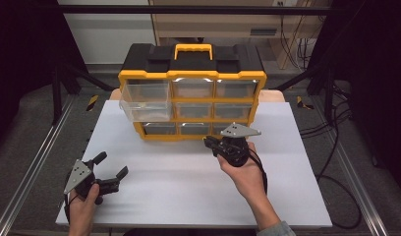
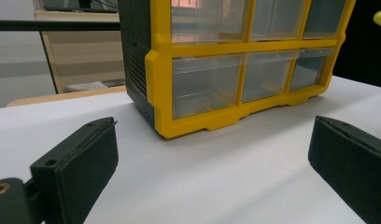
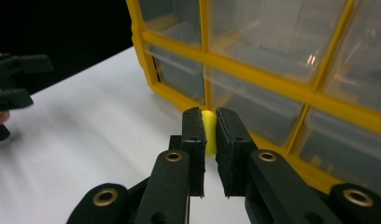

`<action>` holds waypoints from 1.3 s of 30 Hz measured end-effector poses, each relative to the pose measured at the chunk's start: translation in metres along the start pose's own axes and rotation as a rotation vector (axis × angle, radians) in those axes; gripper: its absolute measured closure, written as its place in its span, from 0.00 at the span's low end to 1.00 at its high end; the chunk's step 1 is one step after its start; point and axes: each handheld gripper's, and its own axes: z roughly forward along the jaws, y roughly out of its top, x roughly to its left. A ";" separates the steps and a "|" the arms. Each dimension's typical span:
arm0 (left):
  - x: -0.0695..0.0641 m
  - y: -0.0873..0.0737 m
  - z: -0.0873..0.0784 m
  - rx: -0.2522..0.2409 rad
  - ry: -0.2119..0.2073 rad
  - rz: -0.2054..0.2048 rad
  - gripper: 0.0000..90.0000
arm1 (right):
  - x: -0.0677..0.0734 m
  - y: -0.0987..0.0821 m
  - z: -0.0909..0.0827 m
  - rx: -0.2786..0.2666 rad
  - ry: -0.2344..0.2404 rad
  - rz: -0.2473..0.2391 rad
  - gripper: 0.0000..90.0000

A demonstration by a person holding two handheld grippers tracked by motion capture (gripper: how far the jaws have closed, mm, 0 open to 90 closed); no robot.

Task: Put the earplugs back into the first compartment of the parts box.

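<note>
**Yellow piece pinched in our right gripper, in front of the drawer cabinet**

Yellow piece (image 3: 208,133) — small, rounded, its exact kind too hidden to tell — sits clamped between the two black jaws of our right gripper (image 3: 208,122), held just in front of the lower drawers.

We work on a white tabletop (image 1: 188,196) with a dark floor around it, metal rails at the sides and cables trailing at the right. At the far middle of the table stands a yellow-and-black drawer cabinet (image 1: 191,91) with a yellow carry handle and clear drawers; one clear drawer (image 1: 145,109) at its left side is pulled out.

Our left gripper (image 1: 111,165) rests near the table's near left corner, well apart from the cabinet — its jaws are spread wide with nothing between them.
</note>
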 end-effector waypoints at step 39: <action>-0.008 -0.003 0.007 0.033 -0.008 0.020 0.01 | 0.033 0.145 -0.011 -0.266 0.041 -0.076 0.91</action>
